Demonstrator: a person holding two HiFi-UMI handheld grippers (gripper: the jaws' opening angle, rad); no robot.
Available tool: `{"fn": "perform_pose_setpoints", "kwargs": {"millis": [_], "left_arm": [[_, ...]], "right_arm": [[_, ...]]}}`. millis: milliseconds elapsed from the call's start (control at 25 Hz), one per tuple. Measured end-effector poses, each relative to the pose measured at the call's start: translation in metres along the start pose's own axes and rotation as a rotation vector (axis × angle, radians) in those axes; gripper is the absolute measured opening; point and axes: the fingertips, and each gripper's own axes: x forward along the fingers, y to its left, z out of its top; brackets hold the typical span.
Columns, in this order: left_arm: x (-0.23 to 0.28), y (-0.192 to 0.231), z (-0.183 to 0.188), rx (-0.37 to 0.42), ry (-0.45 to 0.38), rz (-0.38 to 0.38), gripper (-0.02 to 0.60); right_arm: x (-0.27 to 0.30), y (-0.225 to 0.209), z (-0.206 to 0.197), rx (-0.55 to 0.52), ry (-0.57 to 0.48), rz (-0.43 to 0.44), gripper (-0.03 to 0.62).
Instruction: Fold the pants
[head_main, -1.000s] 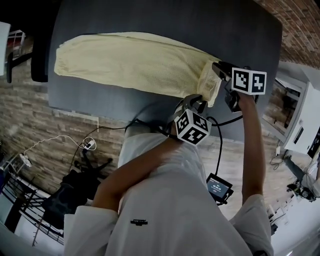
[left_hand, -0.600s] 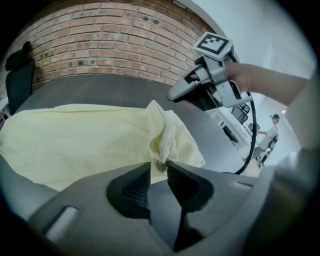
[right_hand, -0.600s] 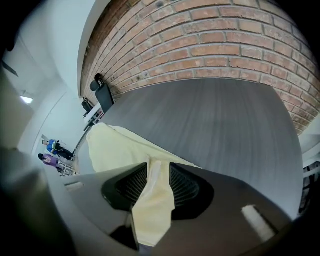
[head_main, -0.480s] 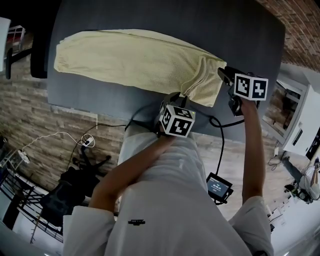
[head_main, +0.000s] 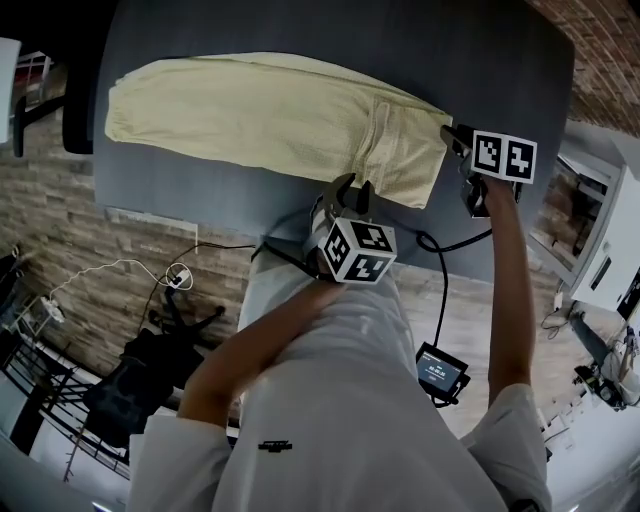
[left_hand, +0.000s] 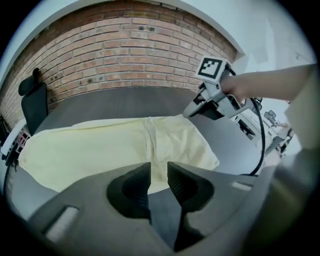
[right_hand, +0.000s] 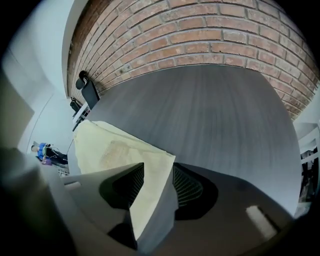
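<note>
Grey table (head_main: 300, 30) by brick wall (left_hand: 125, 55) holds yellow pants (head_main: 250, 110) (laid flat).

A white short-sleeved shirt (head_main: 330, 430) fills the head view from 5 to 7 o'clock. It has a small dark mark (head_main: 277, 444) on the chest and loose sleeves (head_main: 165, 450). A white cube (head_main: 358, 250) with black square markers sits at centre, and a second cube (head_main: 503, 157) at 2 o'clock. A black cable (head_main: 442, 300) loops to a small black box (head_main: 441, 372) with a lit screen at 4 o'clock. The left gripper (left_hand: 159, 166) is dark grey with ribbed pads.
</note>
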Motion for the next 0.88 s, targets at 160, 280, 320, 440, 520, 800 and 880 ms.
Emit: {"fn": "perform_pose_setpoints", "kwargs": {"millis": [160,280,320,440,520,800,880], "left_arm": [[0.002,-0.032,0.016,0.028,-0.029,-0.044,0.104],[0.008,-0.049,0.023,0.043,-0.040,-0.062,0.104],[0.010,-0.056,0.024,0.047,-0.040,-0.071,0.104],[0.018,-0.078,0.028,0.067,-0.032,-0.109,0.104],[0.025,-0.094,0.026,0.100,-0.012,-0.141,0.114],[0.051,-0.136,0.007,0.212,0.065,-0.191,0.204],[0.063,-0.142,-0.005,0.221,0.117,-0.197,0.240]], "right_arm": [[0.006,0.000,0.002,-0.011,0.014,0.018,0.201],[0.010,0.000,0.005,-0.018,0.013,0.033,0.206],[0.011,0.000,0.006,-0.023,0.014,0.037,0.207],[0.012,-0.004,0.008,-0.036,0.017,0.046,0.209],[0.013,-0.006,0.008,-0.035,0.020,0.051,0.209],[0.023,-0.004,0.006,-0.052,0.046,0.094,0.212],[0.027,-0.002,0.004,-0.058,0.061,0.115,0.210]]}}
